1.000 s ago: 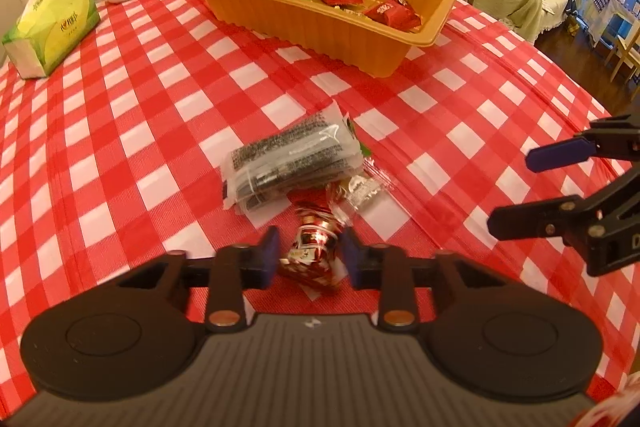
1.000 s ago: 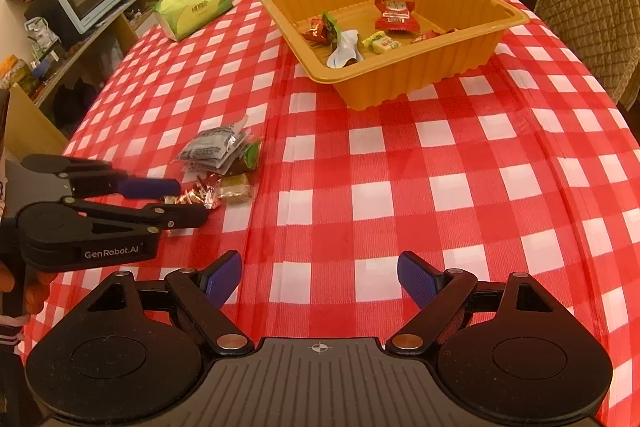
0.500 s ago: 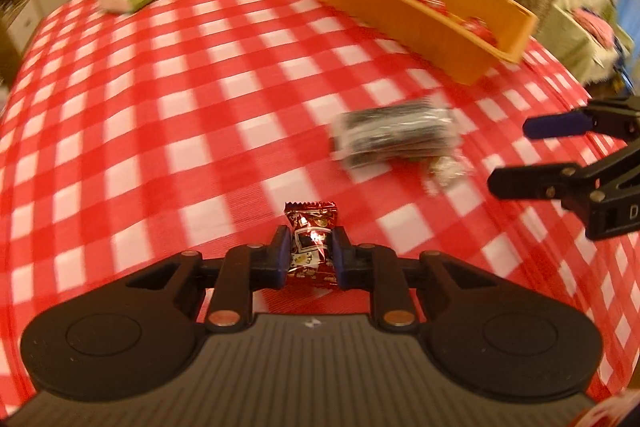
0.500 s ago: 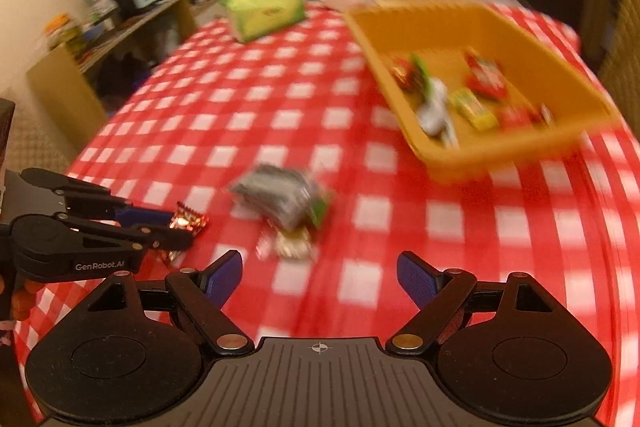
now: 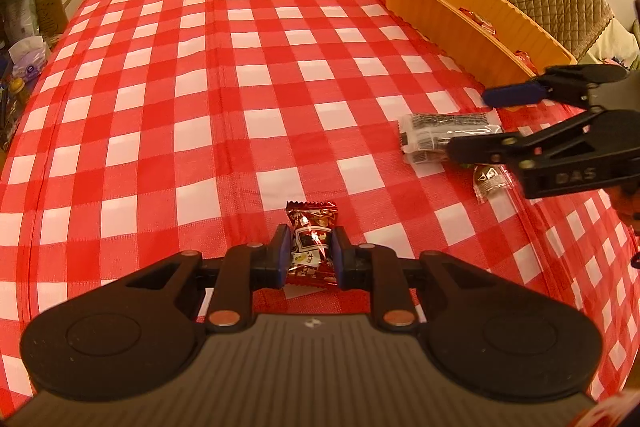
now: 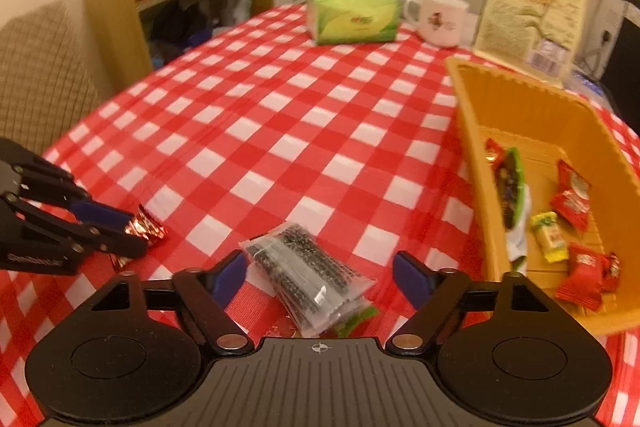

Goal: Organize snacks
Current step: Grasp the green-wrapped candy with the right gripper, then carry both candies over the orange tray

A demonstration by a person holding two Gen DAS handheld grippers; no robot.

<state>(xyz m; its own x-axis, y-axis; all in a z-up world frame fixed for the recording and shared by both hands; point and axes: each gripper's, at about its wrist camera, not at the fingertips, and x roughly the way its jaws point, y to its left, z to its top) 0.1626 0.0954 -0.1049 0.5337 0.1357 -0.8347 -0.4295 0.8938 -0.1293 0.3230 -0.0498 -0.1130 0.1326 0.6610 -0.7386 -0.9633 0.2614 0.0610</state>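
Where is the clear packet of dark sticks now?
In the right wrist view, the clear packet lies on the checked tablecloth, between the open right gripper jaws, left of the orange tray.

My left gripper [image 5: 310,254] is closed on a small red candy wrapper [image 5: 311,241], its two fingers pressing both sides. My right gripper [image 6: 318,277] stays wide apart, fingers spread, holding nothing between them.
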